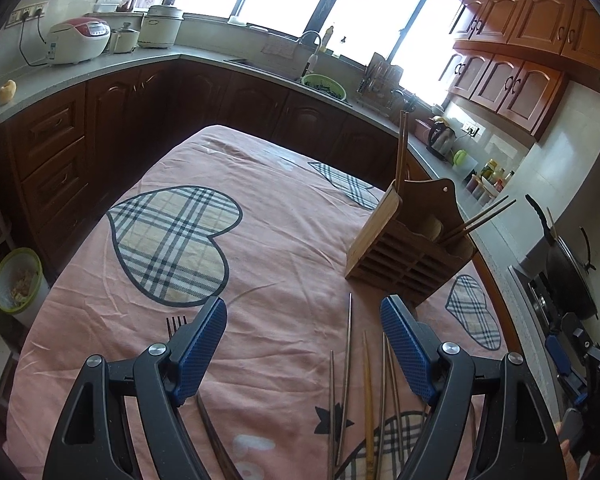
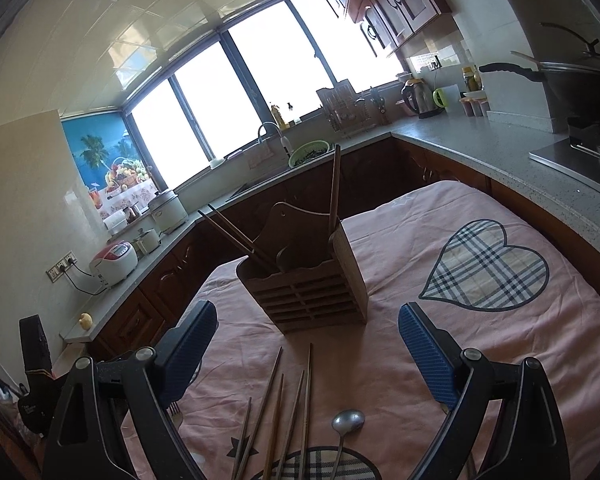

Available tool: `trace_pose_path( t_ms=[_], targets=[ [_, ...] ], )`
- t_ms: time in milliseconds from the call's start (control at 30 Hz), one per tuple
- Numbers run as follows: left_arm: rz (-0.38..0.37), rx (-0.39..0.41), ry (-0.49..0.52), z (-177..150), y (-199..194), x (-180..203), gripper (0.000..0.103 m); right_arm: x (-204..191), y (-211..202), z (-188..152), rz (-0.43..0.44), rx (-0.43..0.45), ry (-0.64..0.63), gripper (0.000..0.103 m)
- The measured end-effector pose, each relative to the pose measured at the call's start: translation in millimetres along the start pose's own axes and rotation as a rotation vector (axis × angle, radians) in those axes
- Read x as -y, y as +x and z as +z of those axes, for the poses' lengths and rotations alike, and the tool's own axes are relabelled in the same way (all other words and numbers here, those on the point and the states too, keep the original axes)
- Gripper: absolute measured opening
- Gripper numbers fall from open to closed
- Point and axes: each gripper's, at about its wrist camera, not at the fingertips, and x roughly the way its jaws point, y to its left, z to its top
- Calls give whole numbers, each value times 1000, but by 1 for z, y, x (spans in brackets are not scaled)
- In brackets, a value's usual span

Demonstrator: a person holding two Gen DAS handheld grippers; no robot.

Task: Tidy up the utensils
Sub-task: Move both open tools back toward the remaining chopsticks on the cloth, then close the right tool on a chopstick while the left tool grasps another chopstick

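Both tongs gape empty — left tongs [image 1: 302, 322] and right tongs [image 2: 308, 330] hover above loose chopsticks [image 2: 278, 412].

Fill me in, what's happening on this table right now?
A person with two handheld grippers is sorting utensils into a wooden utensil holder on the pink tablecloth. Both the left gripper and right gripper are open and hold nothing. Some chopsticks already stand in the holder. Loose chopsticks, a metal spoon and a fork lie on the cloth, not yet put away.
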Motion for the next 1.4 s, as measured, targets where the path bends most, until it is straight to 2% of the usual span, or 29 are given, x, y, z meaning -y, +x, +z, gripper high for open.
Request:
trace_pose_path(
  t_ms=[467, 567, 733, 833, 1100, 1300, 1333, 1400],
  targets=[
    [30, -86, 47, 3, 29, 11, 78, -5, 20, -7, 6, -68, -11, 92],
    [35, -116, 66, -2, 39, 13, 78, -4, 28, -11, 9, -96, -11, 83],
    [42, -180, 107, -13, 61, 21, 77, -7, 47, -24, 26, -182, -12, 48],
    [51, -218, 131, -19, 77, 23, 74, -10, 64, -35, 49, -253, -15, 38],
    [54, -302, 192, -27, 117, 33, 66, -14, 114, -67, 87, -433, -10, 22],
    [49, -359, 234, -35, 149, 40, 55, -12, 132, -75, 79, -478, -9, 18],
    [52, -368, 245, -36, 154, 42, 49, -12, 133, -76, 79, -482, -11, 18],
    [76, -359, 294, -39, 159, 46, 46, -12, 138, -76, 77, -491, -17, 18]
  ],
)
